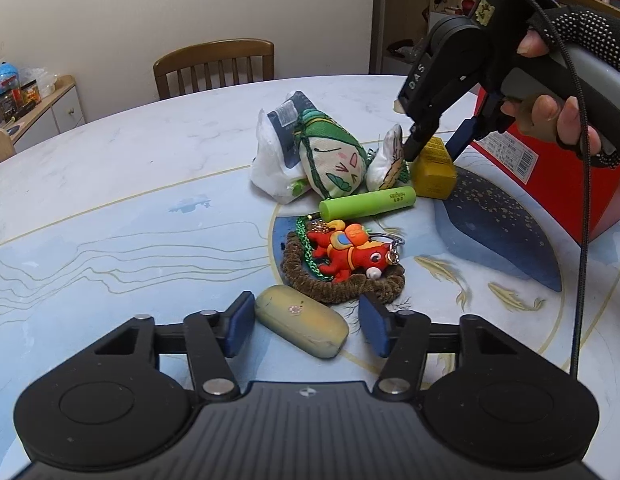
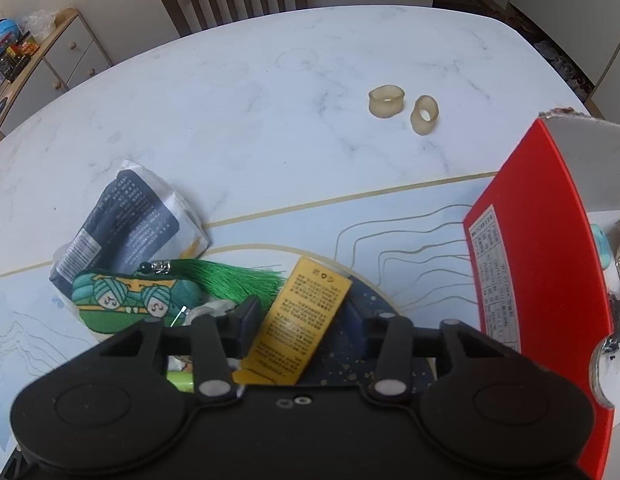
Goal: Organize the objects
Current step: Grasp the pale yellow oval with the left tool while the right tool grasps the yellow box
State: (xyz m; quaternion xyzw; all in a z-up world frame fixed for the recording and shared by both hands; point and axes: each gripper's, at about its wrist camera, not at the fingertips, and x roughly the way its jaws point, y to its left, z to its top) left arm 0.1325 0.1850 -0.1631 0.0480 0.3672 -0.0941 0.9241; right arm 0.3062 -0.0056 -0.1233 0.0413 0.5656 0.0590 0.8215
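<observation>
Currently the left gripper is held low over the table, its blue pads half closed around a yellowish oblong case; the left pad appears to touch the case's end, while a small gap is seen at the right pad, so a firm grip cannot be confirmed. Just beyond the case a red rubber horse keychain is laid on a brown fuzzy ring, and a green tube lies behind these.

The right gripper is pointed steeply down at a yellow printed box, which is framed by its narrowed jaws; the left pad seems pressed to the box's edge, the right pad is seen apart from it. Beside the box a green cartoon pouch and a white packet are piled. A red carton is stood open at the right, and two translucent rings are seen farther off.
</observation>
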